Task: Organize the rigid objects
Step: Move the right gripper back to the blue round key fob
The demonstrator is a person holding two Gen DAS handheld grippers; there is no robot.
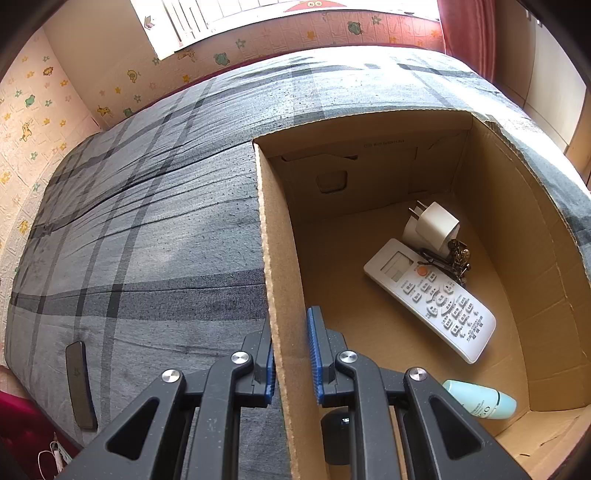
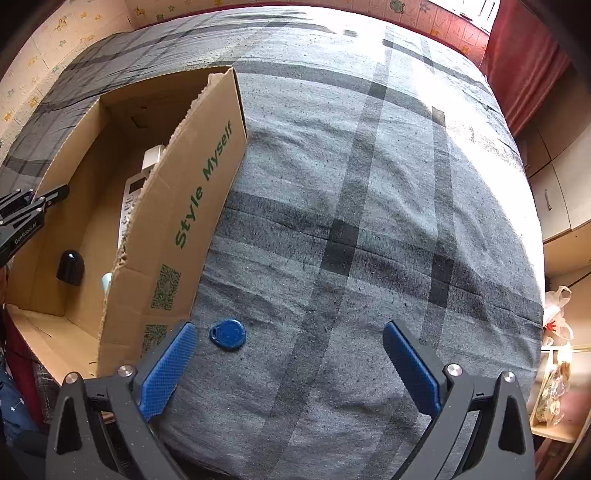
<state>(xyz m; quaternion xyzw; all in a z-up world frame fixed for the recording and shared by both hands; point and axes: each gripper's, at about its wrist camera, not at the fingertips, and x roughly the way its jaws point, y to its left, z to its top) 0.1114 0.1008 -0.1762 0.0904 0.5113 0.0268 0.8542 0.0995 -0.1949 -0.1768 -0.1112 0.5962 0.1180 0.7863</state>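
Our left gripper (image 1: 293,354) clamps the box (image 1: 280,295) wall; our right gripper (image 2: 290,365) hangs open near the blue tag (image 2: 228,334) on the bed (image 2: 369,221)

You see a bed (image 2: 369,221) covered by a grey plaid sheet (image 1: 147,240). Behind it, the far wall carries cartoon-print wallpaper (image 1: 33,122) below a bright window (image 1: 192,22). A red curtain (image 2: 524,62) hangs far right, with pale cabinets (image 2: 561,195) beside it.
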